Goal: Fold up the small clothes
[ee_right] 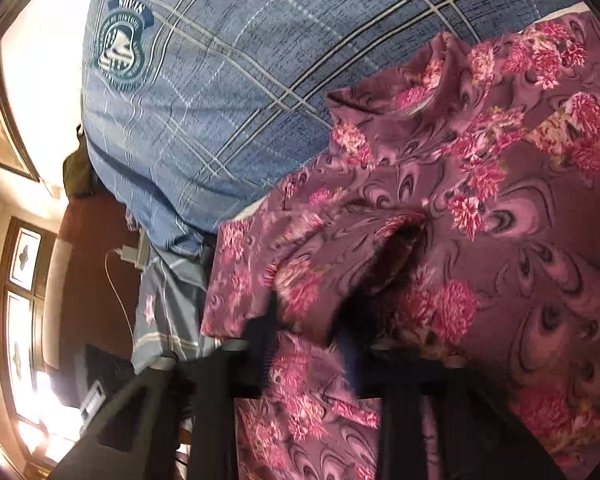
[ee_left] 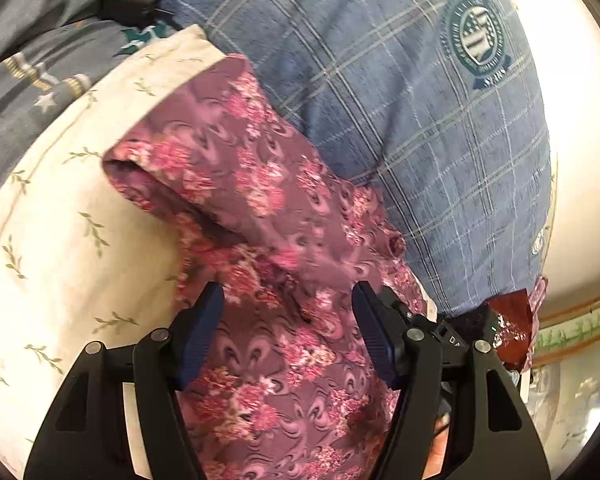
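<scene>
We had the floral garment (ee_left: 260, 208) lying rumpled on the cream sheet (ee_left: 60, 240), just beside the blue plaid pillow (ee_left: 380, 100). Left gripper (ee_left: 288, 332) hovered, jaws apart, over the cloth; right gripper (ee_right: 308, 344) pinched a fold. Mid-fold, we judged: next, carry that edge across.

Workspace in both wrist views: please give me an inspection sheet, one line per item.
Surface: cream sheet with leaf print.
Job's things: purple floral garment, rumpled, one sleeve opening showing.
Clutter: blue plaid pillow with round crest; grey star-print cloth.
Grippers: left gripper open above the garment; right gripper blurred, over the garment, grip unclear.
Cables: white cable with a plug beside the bed.
Surroundings: dark-framed door panels, bright light.
</scene>
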`<move>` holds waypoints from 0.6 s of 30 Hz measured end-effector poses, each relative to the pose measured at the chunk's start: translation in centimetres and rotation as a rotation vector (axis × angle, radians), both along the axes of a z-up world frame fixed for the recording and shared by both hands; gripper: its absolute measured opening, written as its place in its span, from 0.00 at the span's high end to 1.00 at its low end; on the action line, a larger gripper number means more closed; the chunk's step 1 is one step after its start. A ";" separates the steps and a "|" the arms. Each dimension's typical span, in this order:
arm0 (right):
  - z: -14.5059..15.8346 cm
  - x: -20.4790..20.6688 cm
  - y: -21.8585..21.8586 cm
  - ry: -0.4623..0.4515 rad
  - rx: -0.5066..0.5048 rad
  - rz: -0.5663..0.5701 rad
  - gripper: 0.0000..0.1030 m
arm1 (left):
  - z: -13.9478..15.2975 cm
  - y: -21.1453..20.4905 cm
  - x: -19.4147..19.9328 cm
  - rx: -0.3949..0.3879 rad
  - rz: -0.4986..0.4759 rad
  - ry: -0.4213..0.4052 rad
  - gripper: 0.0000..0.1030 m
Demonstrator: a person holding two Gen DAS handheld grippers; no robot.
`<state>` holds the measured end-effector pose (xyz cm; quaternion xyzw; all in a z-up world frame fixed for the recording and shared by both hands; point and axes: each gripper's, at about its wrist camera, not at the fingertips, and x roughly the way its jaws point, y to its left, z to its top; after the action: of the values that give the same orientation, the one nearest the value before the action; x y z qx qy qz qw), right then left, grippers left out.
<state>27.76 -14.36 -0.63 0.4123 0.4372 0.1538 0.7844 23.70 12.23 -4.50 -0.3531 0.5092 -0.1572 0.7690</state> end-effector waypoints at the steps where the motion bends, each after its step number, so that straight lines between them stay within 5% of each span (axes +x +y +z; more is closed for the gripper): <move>1: 0.4 -0.4 -0.2 -0.031 0.001 -0.005 0.87 | -0.2 0.1 0.1 -0.004 0.006 0.004 0.36; 9: 5.8 -5.9 -8.1 -0.214 -0.138 -0.113 0.87 | -1.2 -1.0 1.1 -0.031 0.007 0.037 0.36; 14: 4.2 -9.1 -15.7 -0.145 -0.239 -0.240 0.87 | -2.1 -4.0 2.0 -0.003 -0.043 0.068 0.36; 18: 1.9 -9.9 -17.4 -0.061 -0.203 -0.248 0.80 | -2.3 -5.7 2.9 0.040 -0.055 0.083 0.36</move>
<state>17.81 -31.80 1.32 0.3771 0.3722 0.0232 0.8477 26.62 6.56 -6.85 -0.3295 0.5533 -0.1532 0.7496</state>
